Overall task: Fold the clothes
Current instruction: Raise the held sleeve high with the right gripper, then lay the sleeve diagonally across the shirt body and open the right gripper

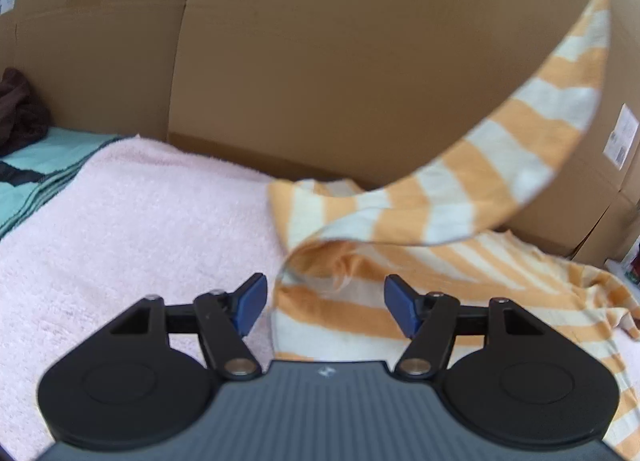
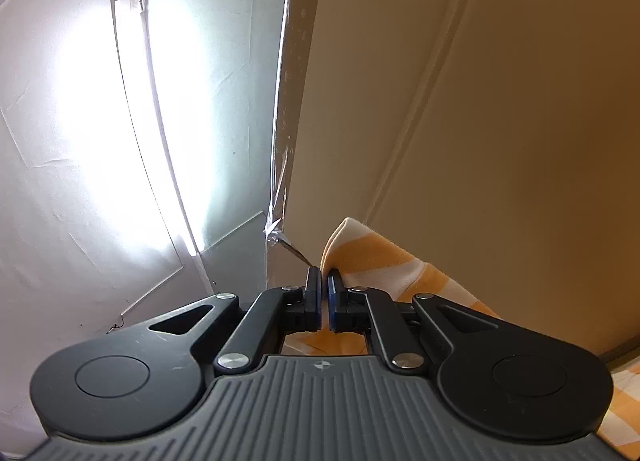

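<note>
Dark clothing (image 1: 18,109) heaped at far left edge of pink towel (image 1: 132,221); left gripper (image 1: 325,303) spread wide over striped garment (image 1: 360,301), empty, likely ready to pinch; right gripper (image 2: 324,297) clamped on raised corner, lifting it for folding

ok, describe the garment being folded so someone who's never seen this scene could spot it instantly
Start at the wall of cardboard boxes; in front of it lies a pale pink towel. On the towel's right part lies the orange-and-white striped garment, one end lifted into the air by the right claw. It is the only striped fabric; the teal cloth and dark cloth at far left are not.
</note>
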`<state>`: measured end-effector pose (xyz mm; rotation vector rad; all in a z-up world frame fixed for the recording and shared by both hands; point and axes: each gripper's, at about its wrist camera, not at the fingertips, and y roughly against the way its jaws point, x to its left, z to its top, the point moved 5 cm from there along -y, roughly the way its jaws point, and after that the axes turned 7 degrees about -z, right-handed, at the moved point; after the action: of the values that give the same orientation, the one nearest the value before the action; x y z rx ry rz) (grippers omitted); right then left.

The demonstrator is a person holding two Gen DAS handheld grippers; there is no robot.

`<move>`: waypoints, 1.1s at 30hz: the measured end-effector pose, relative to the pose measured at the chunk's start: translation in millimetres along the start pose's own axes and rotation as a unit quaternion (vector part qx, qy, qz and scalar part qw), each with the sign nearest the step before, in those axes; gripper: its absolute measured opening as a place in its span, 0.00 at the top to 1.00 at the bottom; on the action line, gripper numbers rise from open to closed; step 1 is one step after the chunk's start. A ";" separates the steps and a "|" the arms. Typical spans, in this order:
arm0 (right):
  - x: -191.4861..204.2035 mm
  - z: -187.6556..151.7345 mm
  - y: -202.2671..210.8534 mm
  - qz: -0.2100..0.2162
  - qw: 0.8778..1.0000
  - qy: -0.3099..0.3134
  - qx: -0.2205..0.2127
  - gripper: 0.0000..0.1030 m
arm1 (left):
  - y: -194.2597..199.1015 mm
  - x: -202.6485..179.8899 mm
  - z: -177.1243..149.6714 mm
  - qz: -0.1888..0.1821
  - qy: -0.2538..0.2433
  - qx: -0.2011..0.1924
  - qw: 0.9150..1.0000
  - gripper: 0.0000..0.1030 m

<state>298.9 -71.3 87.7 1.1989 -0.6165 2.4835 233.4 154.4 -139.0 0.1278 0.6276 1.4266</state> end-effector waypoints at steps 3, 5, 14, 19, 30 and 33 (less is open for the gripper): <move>-6.3 8.5 8.9 -0.009 1.000 -0.001 -0.010 0.97 | -5.6 -0.4 -2.0 0.001 0.000 0.018 1.000 0.35; -11.1 14.7 15.9 -0.014 1.000 -0.003 -0.019 0.97 | -8.6 -5.4 -4.1 0.003 -0.016 0.027 1.000 0.36; -45.6 46.7 39.9 -0.054 0.995 -0.031 -0.075 0.96 | -16.6 -28.8 -10.0 -0.025 -0.098 0.046 0.994 0.36; -57.1 38.7 54.2 -0.075 0.991 -0.055 -0.095 0.96 | -19.3 -30.8 -11.5 -0.036 -0.106 0.055 0.992 0.36; -90.6 37.7 92.9 -0.079 0.984 -0.087 -0.134 0.96 | -25.0 -46.7 -19.6 -0.007 -0.162 0.076 0.984 0.32; -102.2 43.3 106.5 -0.077 0.981 -0.099 -0.149 0.96 | -25.6 -45.2 -17.8 0.003 -0.165 0.070 0.984 0.27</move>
<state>340.4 -194.0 4.8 1.3250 -0.8763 2.0713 246.8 102.4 -150.4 0.4675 0.4525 1.3281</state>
